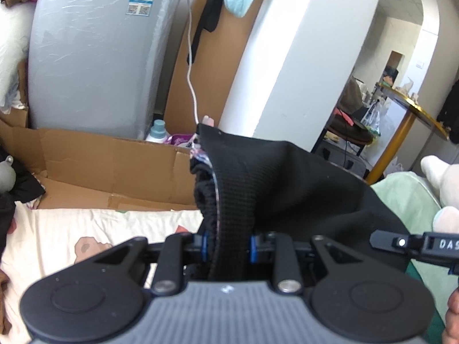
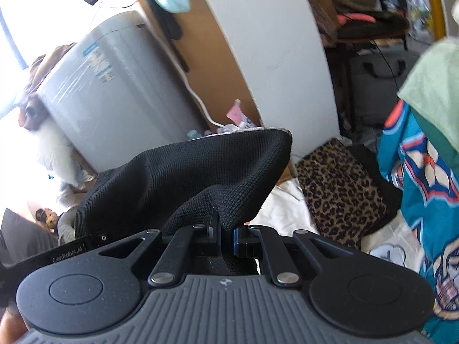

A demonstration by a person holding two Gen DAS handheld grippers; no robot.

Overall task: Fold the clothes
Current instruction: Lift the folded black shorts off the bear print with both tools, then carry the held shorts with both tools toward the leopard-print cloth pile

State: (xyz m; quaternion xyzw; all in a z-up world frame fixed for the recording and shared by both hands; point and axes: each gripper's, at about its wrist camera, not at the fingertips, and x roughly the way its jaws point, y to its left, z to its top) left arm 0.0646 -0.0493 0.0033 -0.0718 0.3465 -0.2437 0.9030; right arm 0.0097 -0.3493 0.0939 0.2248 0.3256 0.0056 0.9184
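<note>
A black knit garment (image 1: 275,177) hangs lifted between both grippers. My left gripper (image 1: 228,248) is shut on a thick ribbed band of it, the cloth bunched between the blue-edged pads. In the left wrist view the right gripper (image 1: 413,243) shows at the right edge. In the right wrist view my right gripper (image 2: 226,236) is shut on a thin edge of the same black garment (image 2: 195,172), which rises in a peak ahead of the fingers. The other gripper's body (image 2: 68,250) shows at the left edge.
A white printed bedsheet (image 1: 94,226) lies below, with flattened cardboard (image 1: 100,166) behind it. A grey plastic-wrapped appliance (image 1: 94,57) and a white pillar (image 1: 298,66) stand beyond. A leopard-print cloth (image 2: 341,189) and a teal patterned garment (image 2: 424,189) lie to the right.
</note>
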